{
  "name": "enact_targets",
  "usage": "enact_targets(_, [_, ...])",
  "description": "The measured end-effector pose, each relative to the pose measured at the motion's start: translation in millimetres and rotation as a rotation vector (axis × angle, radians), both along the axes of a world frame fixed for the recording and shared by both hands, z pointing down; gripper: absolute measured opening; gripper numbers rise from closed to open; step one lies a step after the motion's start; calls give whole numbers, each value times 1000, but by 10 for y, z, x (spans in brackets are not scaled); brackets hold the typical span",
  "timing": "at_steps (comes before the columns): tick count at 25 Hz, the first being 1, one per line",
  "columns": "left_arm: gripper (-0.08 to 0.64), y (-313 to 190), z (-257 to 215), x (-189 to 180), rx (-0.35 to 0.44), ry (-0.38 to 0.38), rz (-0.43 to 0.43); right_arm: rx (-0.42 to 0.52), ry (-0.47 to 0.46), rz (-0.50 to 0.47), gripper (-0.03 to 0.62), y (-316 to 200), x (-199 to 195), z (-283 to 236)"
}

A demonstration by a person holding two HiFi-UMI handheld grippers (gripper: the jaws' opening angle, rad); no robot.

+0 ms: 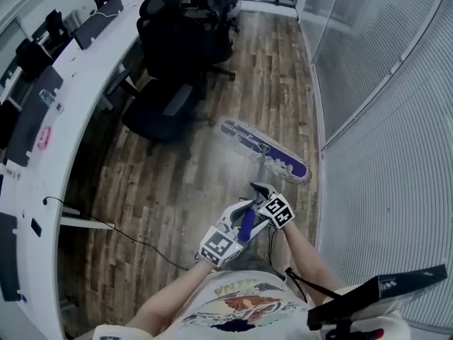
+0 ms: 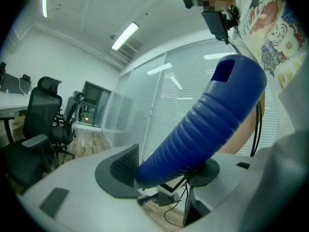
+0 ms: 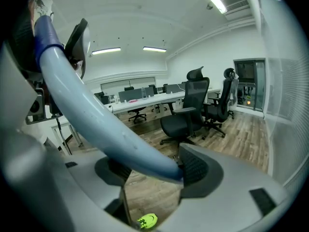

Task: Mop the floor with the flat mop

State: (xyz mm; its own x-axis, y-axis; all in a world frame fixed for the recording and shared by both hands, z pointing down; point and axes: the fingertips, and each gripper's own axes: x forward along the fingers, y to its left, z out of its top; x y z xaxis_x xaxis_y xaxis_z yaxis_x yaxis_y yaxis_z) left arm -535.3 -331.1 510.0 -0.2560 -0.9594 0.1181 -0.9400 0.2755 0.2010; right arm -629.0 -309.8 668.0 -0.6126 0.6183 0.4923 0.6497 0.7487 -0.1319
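As my left hand-held gripper [image 2: 164, 170] clamped the blue grip [image 2: 203, 124] and my right hand-held gripper [image 3: 154, 170] the pale shaft [image 3: 96, 120], the mop head [image 1: 263, 149] lay slantwise on the floor [image 1: 177, 183] beside the glass wall [image 1: 368, 83]; my right was nearer it.

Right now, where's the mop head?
In the head view, the mop head lies on the wood floor right of centre, close to the glass wall, with the black chair to its left.

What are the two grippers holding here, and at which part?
Both hold the flat mop: left gripper on its blue ribbed grip, right gripper on the pale shaft.
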Motion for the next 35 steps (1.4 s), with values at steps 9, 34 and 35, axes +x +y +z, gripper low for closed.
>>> enact_targets(9, [238,-364,243,-426,-102,-14,37,26,11,-10,258,-358,-475,173])
enact_targets(34, [245,1569,150,3082,-83,-22,189,69,30,49,258,1573,2933,152])
enact_targets(35, [245,1611,125,3197,-74,-15,189,65,31,52,258,1619,3052,135])
